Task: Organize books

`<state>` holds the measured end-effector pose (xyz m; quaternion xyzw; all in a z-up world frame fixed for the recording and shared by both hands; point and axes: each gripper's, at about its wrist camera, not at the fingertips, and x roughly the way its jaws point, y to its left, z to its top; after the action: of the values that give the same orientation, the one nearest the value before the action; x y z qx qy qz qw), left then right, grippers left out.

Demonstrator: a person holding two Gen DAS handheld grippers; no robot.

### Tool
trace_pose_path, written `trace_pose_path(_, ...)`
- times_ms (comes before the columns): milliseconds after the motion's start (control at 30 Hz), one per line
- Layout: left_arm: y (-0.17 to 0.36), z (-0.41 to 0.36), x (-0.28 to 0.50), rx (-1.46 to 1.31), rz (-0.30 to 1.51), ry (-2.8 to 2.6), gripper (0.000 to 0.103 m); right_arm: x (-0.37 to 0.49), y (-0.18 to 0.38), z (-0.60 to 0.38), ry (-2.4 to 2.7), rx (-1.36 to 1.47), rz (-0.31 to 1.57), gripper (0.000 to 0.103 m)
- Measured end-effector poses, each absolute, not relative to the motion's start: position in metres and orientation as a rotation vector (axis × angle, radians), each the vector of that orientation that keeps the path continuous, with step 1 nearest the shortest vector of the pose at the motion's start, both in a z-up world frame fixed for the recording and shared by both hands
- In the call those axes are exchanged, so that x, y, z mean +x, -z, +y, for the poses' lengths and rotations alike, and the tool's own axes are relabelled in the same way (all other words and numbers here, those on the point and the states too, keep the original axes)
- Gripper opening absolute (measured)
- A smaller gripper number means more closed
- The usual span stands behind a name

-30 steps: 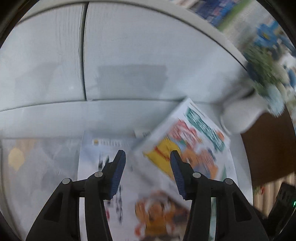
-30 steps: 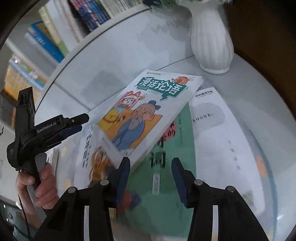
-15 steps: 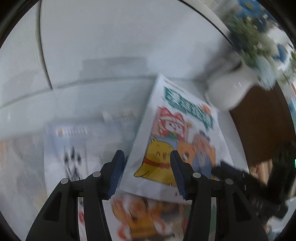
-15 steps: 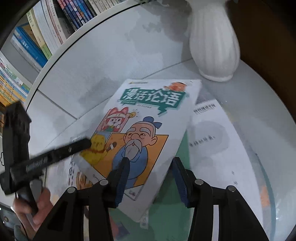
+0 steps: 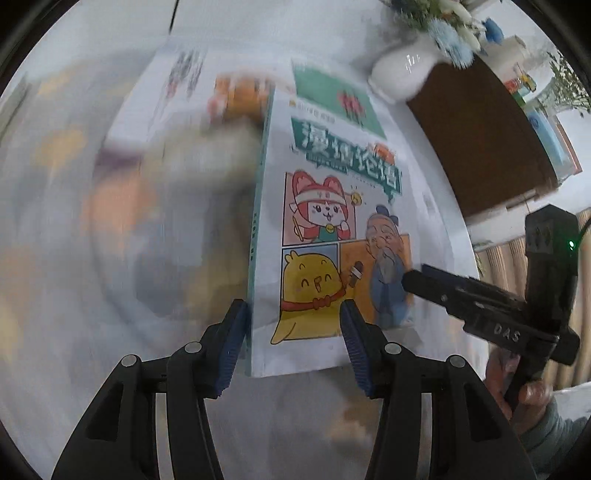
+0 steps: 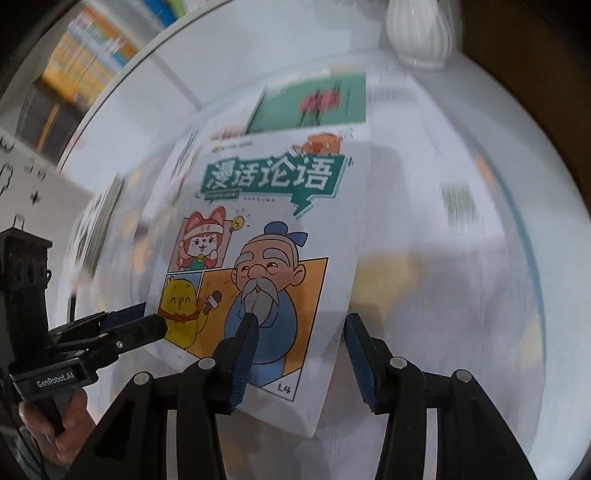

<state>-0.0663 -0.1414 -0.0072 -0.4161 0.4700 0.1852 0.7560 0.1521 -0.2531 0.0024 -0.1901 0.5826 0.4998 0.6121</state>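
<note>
The comic book (image 5: 332, 236) with a yellow chick, a fox girl and an old man with a grey beard on its cover is at the middle of both views, lifted above the white worktop (image 6: 461, 258). The left tongs (image 5: 293, 341) are clamped on its near left corner: one blue pad sits against the green spine side and the other lies on the cover by the chick. The right tongs (image 6: 299, 360) are on the near right corner, with one pad on the old man's blue robe and the other past the book's right edge; I cannot tell if they squeeze it. Under the book lie more books, blurred, one of them a green book (image 6: 314, 103) at the far side. A white vase (image 6: 419, 33) stands at the far edge of the worktop. Rows of shelf books (image 6: 92, 62) show at the far left.
</note>
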Motion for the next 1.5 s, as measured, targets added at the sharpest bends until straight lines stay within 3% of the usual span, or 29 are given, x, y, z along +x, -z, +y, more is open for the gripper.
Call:
trace_pose_path(233, 0.012, -0.198, -0.101, -0.969, 1.039, -0.386, 0.047, 0.127, 0.008, -0.316, -1.215, -0.454, 1.419, 0.047)
trace_pose_path(400, 0.010, -0.203, -0.106, -0.964, 1.003, -0.487, 0.044, 0.131, 0.003, -0.335, -1.146, -0.449, 1.353, 0.047)
trace_pose_path(600, 0.008, -0.211, -0.117, -0.957, 0.996, -0.547, 0.041, 0.130, 0.005, -0.349, -1.149, -0.420, 1.354, 0.025)
trace_pose_path(767, 0.010, -0.218, -0.105, -0.938, 1.025, -0.531, 0.042, 0.114, 0.007, -0.354, -1.193, -0.458, 1.337, 0.026)
trace_pose_path(833, 0.006, -0.213, -0.109, -0.994, 0.976, -0.515, 0.041, 0.113, 0.009, -0.354, -1.191, -0.448, 1.335, 0.026)
trace_pose_path(1000, -0.010, -0.188, -0.144, -1.310, 0.646, -0.293, 0.041, 0.133, 0.019, -0.360, -1.196, -0.305, 1.451, 0.026)
trace_pose_path(1100, -0.010, -0.188, -0.138, -1.287, 0.671, -0.307, 0.041, 0.137, 0.023, -0.361, -1.201, -0.263, 1.485, 0.026)
trace_pose_path(1167, -0.007, -0.190, -0.128, -1.221, 0.741, -0.363, 0.036, 0.135, 0.022, -0.360, -1.205, -0.281, 1.475, 0.026)
trace_pose_path(1233, 0.003, -0.189, -0.122, -1.216, 0.787, -0.368, 0.020, 0.134, 0.022, -0.359, -1.205, -0.289, 1.471, 0.026)
trace_pose_path(1500, 0.018, -0.193, -0.108, -1.300, 0.773, -0.330, 0.013, 0.152, 0.029, -0.365, -1.185, -0.151, 1.598, 0.028)
